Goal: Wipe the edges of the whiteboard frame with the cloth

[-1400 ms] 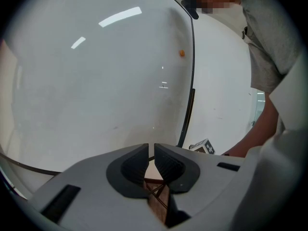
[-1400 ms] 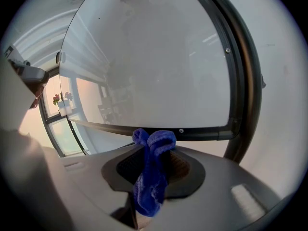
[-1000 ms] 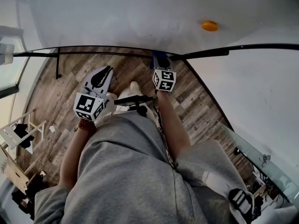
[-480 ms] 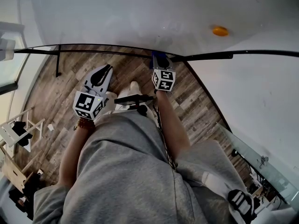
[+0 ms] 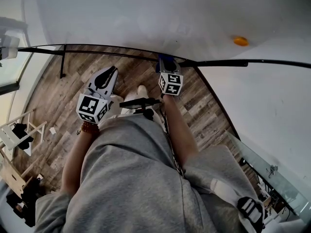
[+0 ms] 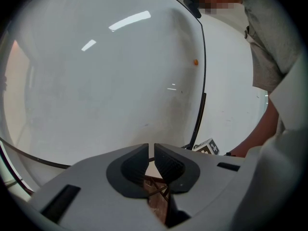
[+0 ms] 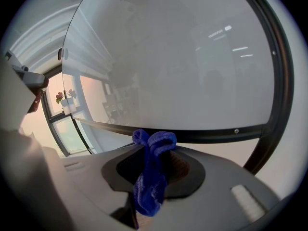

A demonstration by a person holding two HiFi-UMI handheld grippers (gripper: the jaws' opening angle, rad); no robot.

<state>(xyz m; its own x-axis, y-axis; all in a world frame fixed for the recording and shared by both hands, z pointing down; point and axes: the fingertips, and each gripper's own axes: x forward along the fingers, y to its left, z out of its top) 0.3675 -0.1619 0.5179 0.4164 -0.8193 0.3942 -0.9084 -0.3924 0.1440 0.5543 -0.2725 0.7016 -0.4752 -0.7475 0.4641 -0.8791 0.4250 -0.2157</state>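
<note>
The whiteboard (image 5: 146, 13) fills the top of the head view, its black frame edge (image 5: 112, 52) curving across below it. My right gripper (image 5: 166, 64) is shut on a blue cloth (image 5: 166, 61), which presses against that frame edge. In the right gripper view the cloth (image 7: 153, 177) bunches up between the jaws, just under the black frame bar (image 7: 216, 134). My left gripper (image 5: 108, 76) hangs left of it, short of the frame, over the floor. In the left gripper view its jaws (image 6: 153, 160) stand almost together with nothing between them, facing the board (image 6: 106, 81).
An orange dot (image 5: 240, 41) sits on the board to the right. Under the board are wooden floor (image 5: 53, 96), a black stand leg (image 5: 62, 62) and the person's grey-clad legs (image 5: 136, 178). A white rack (image 5: 14, 135) stands at the left and a glass panel (image 5: 272, 174) at the lower right.
The orange dot has drifted right and down in the head view, and the frame line has shifted with it. Both grippers keep about the same place; the cloth stays on the frame.
</note>
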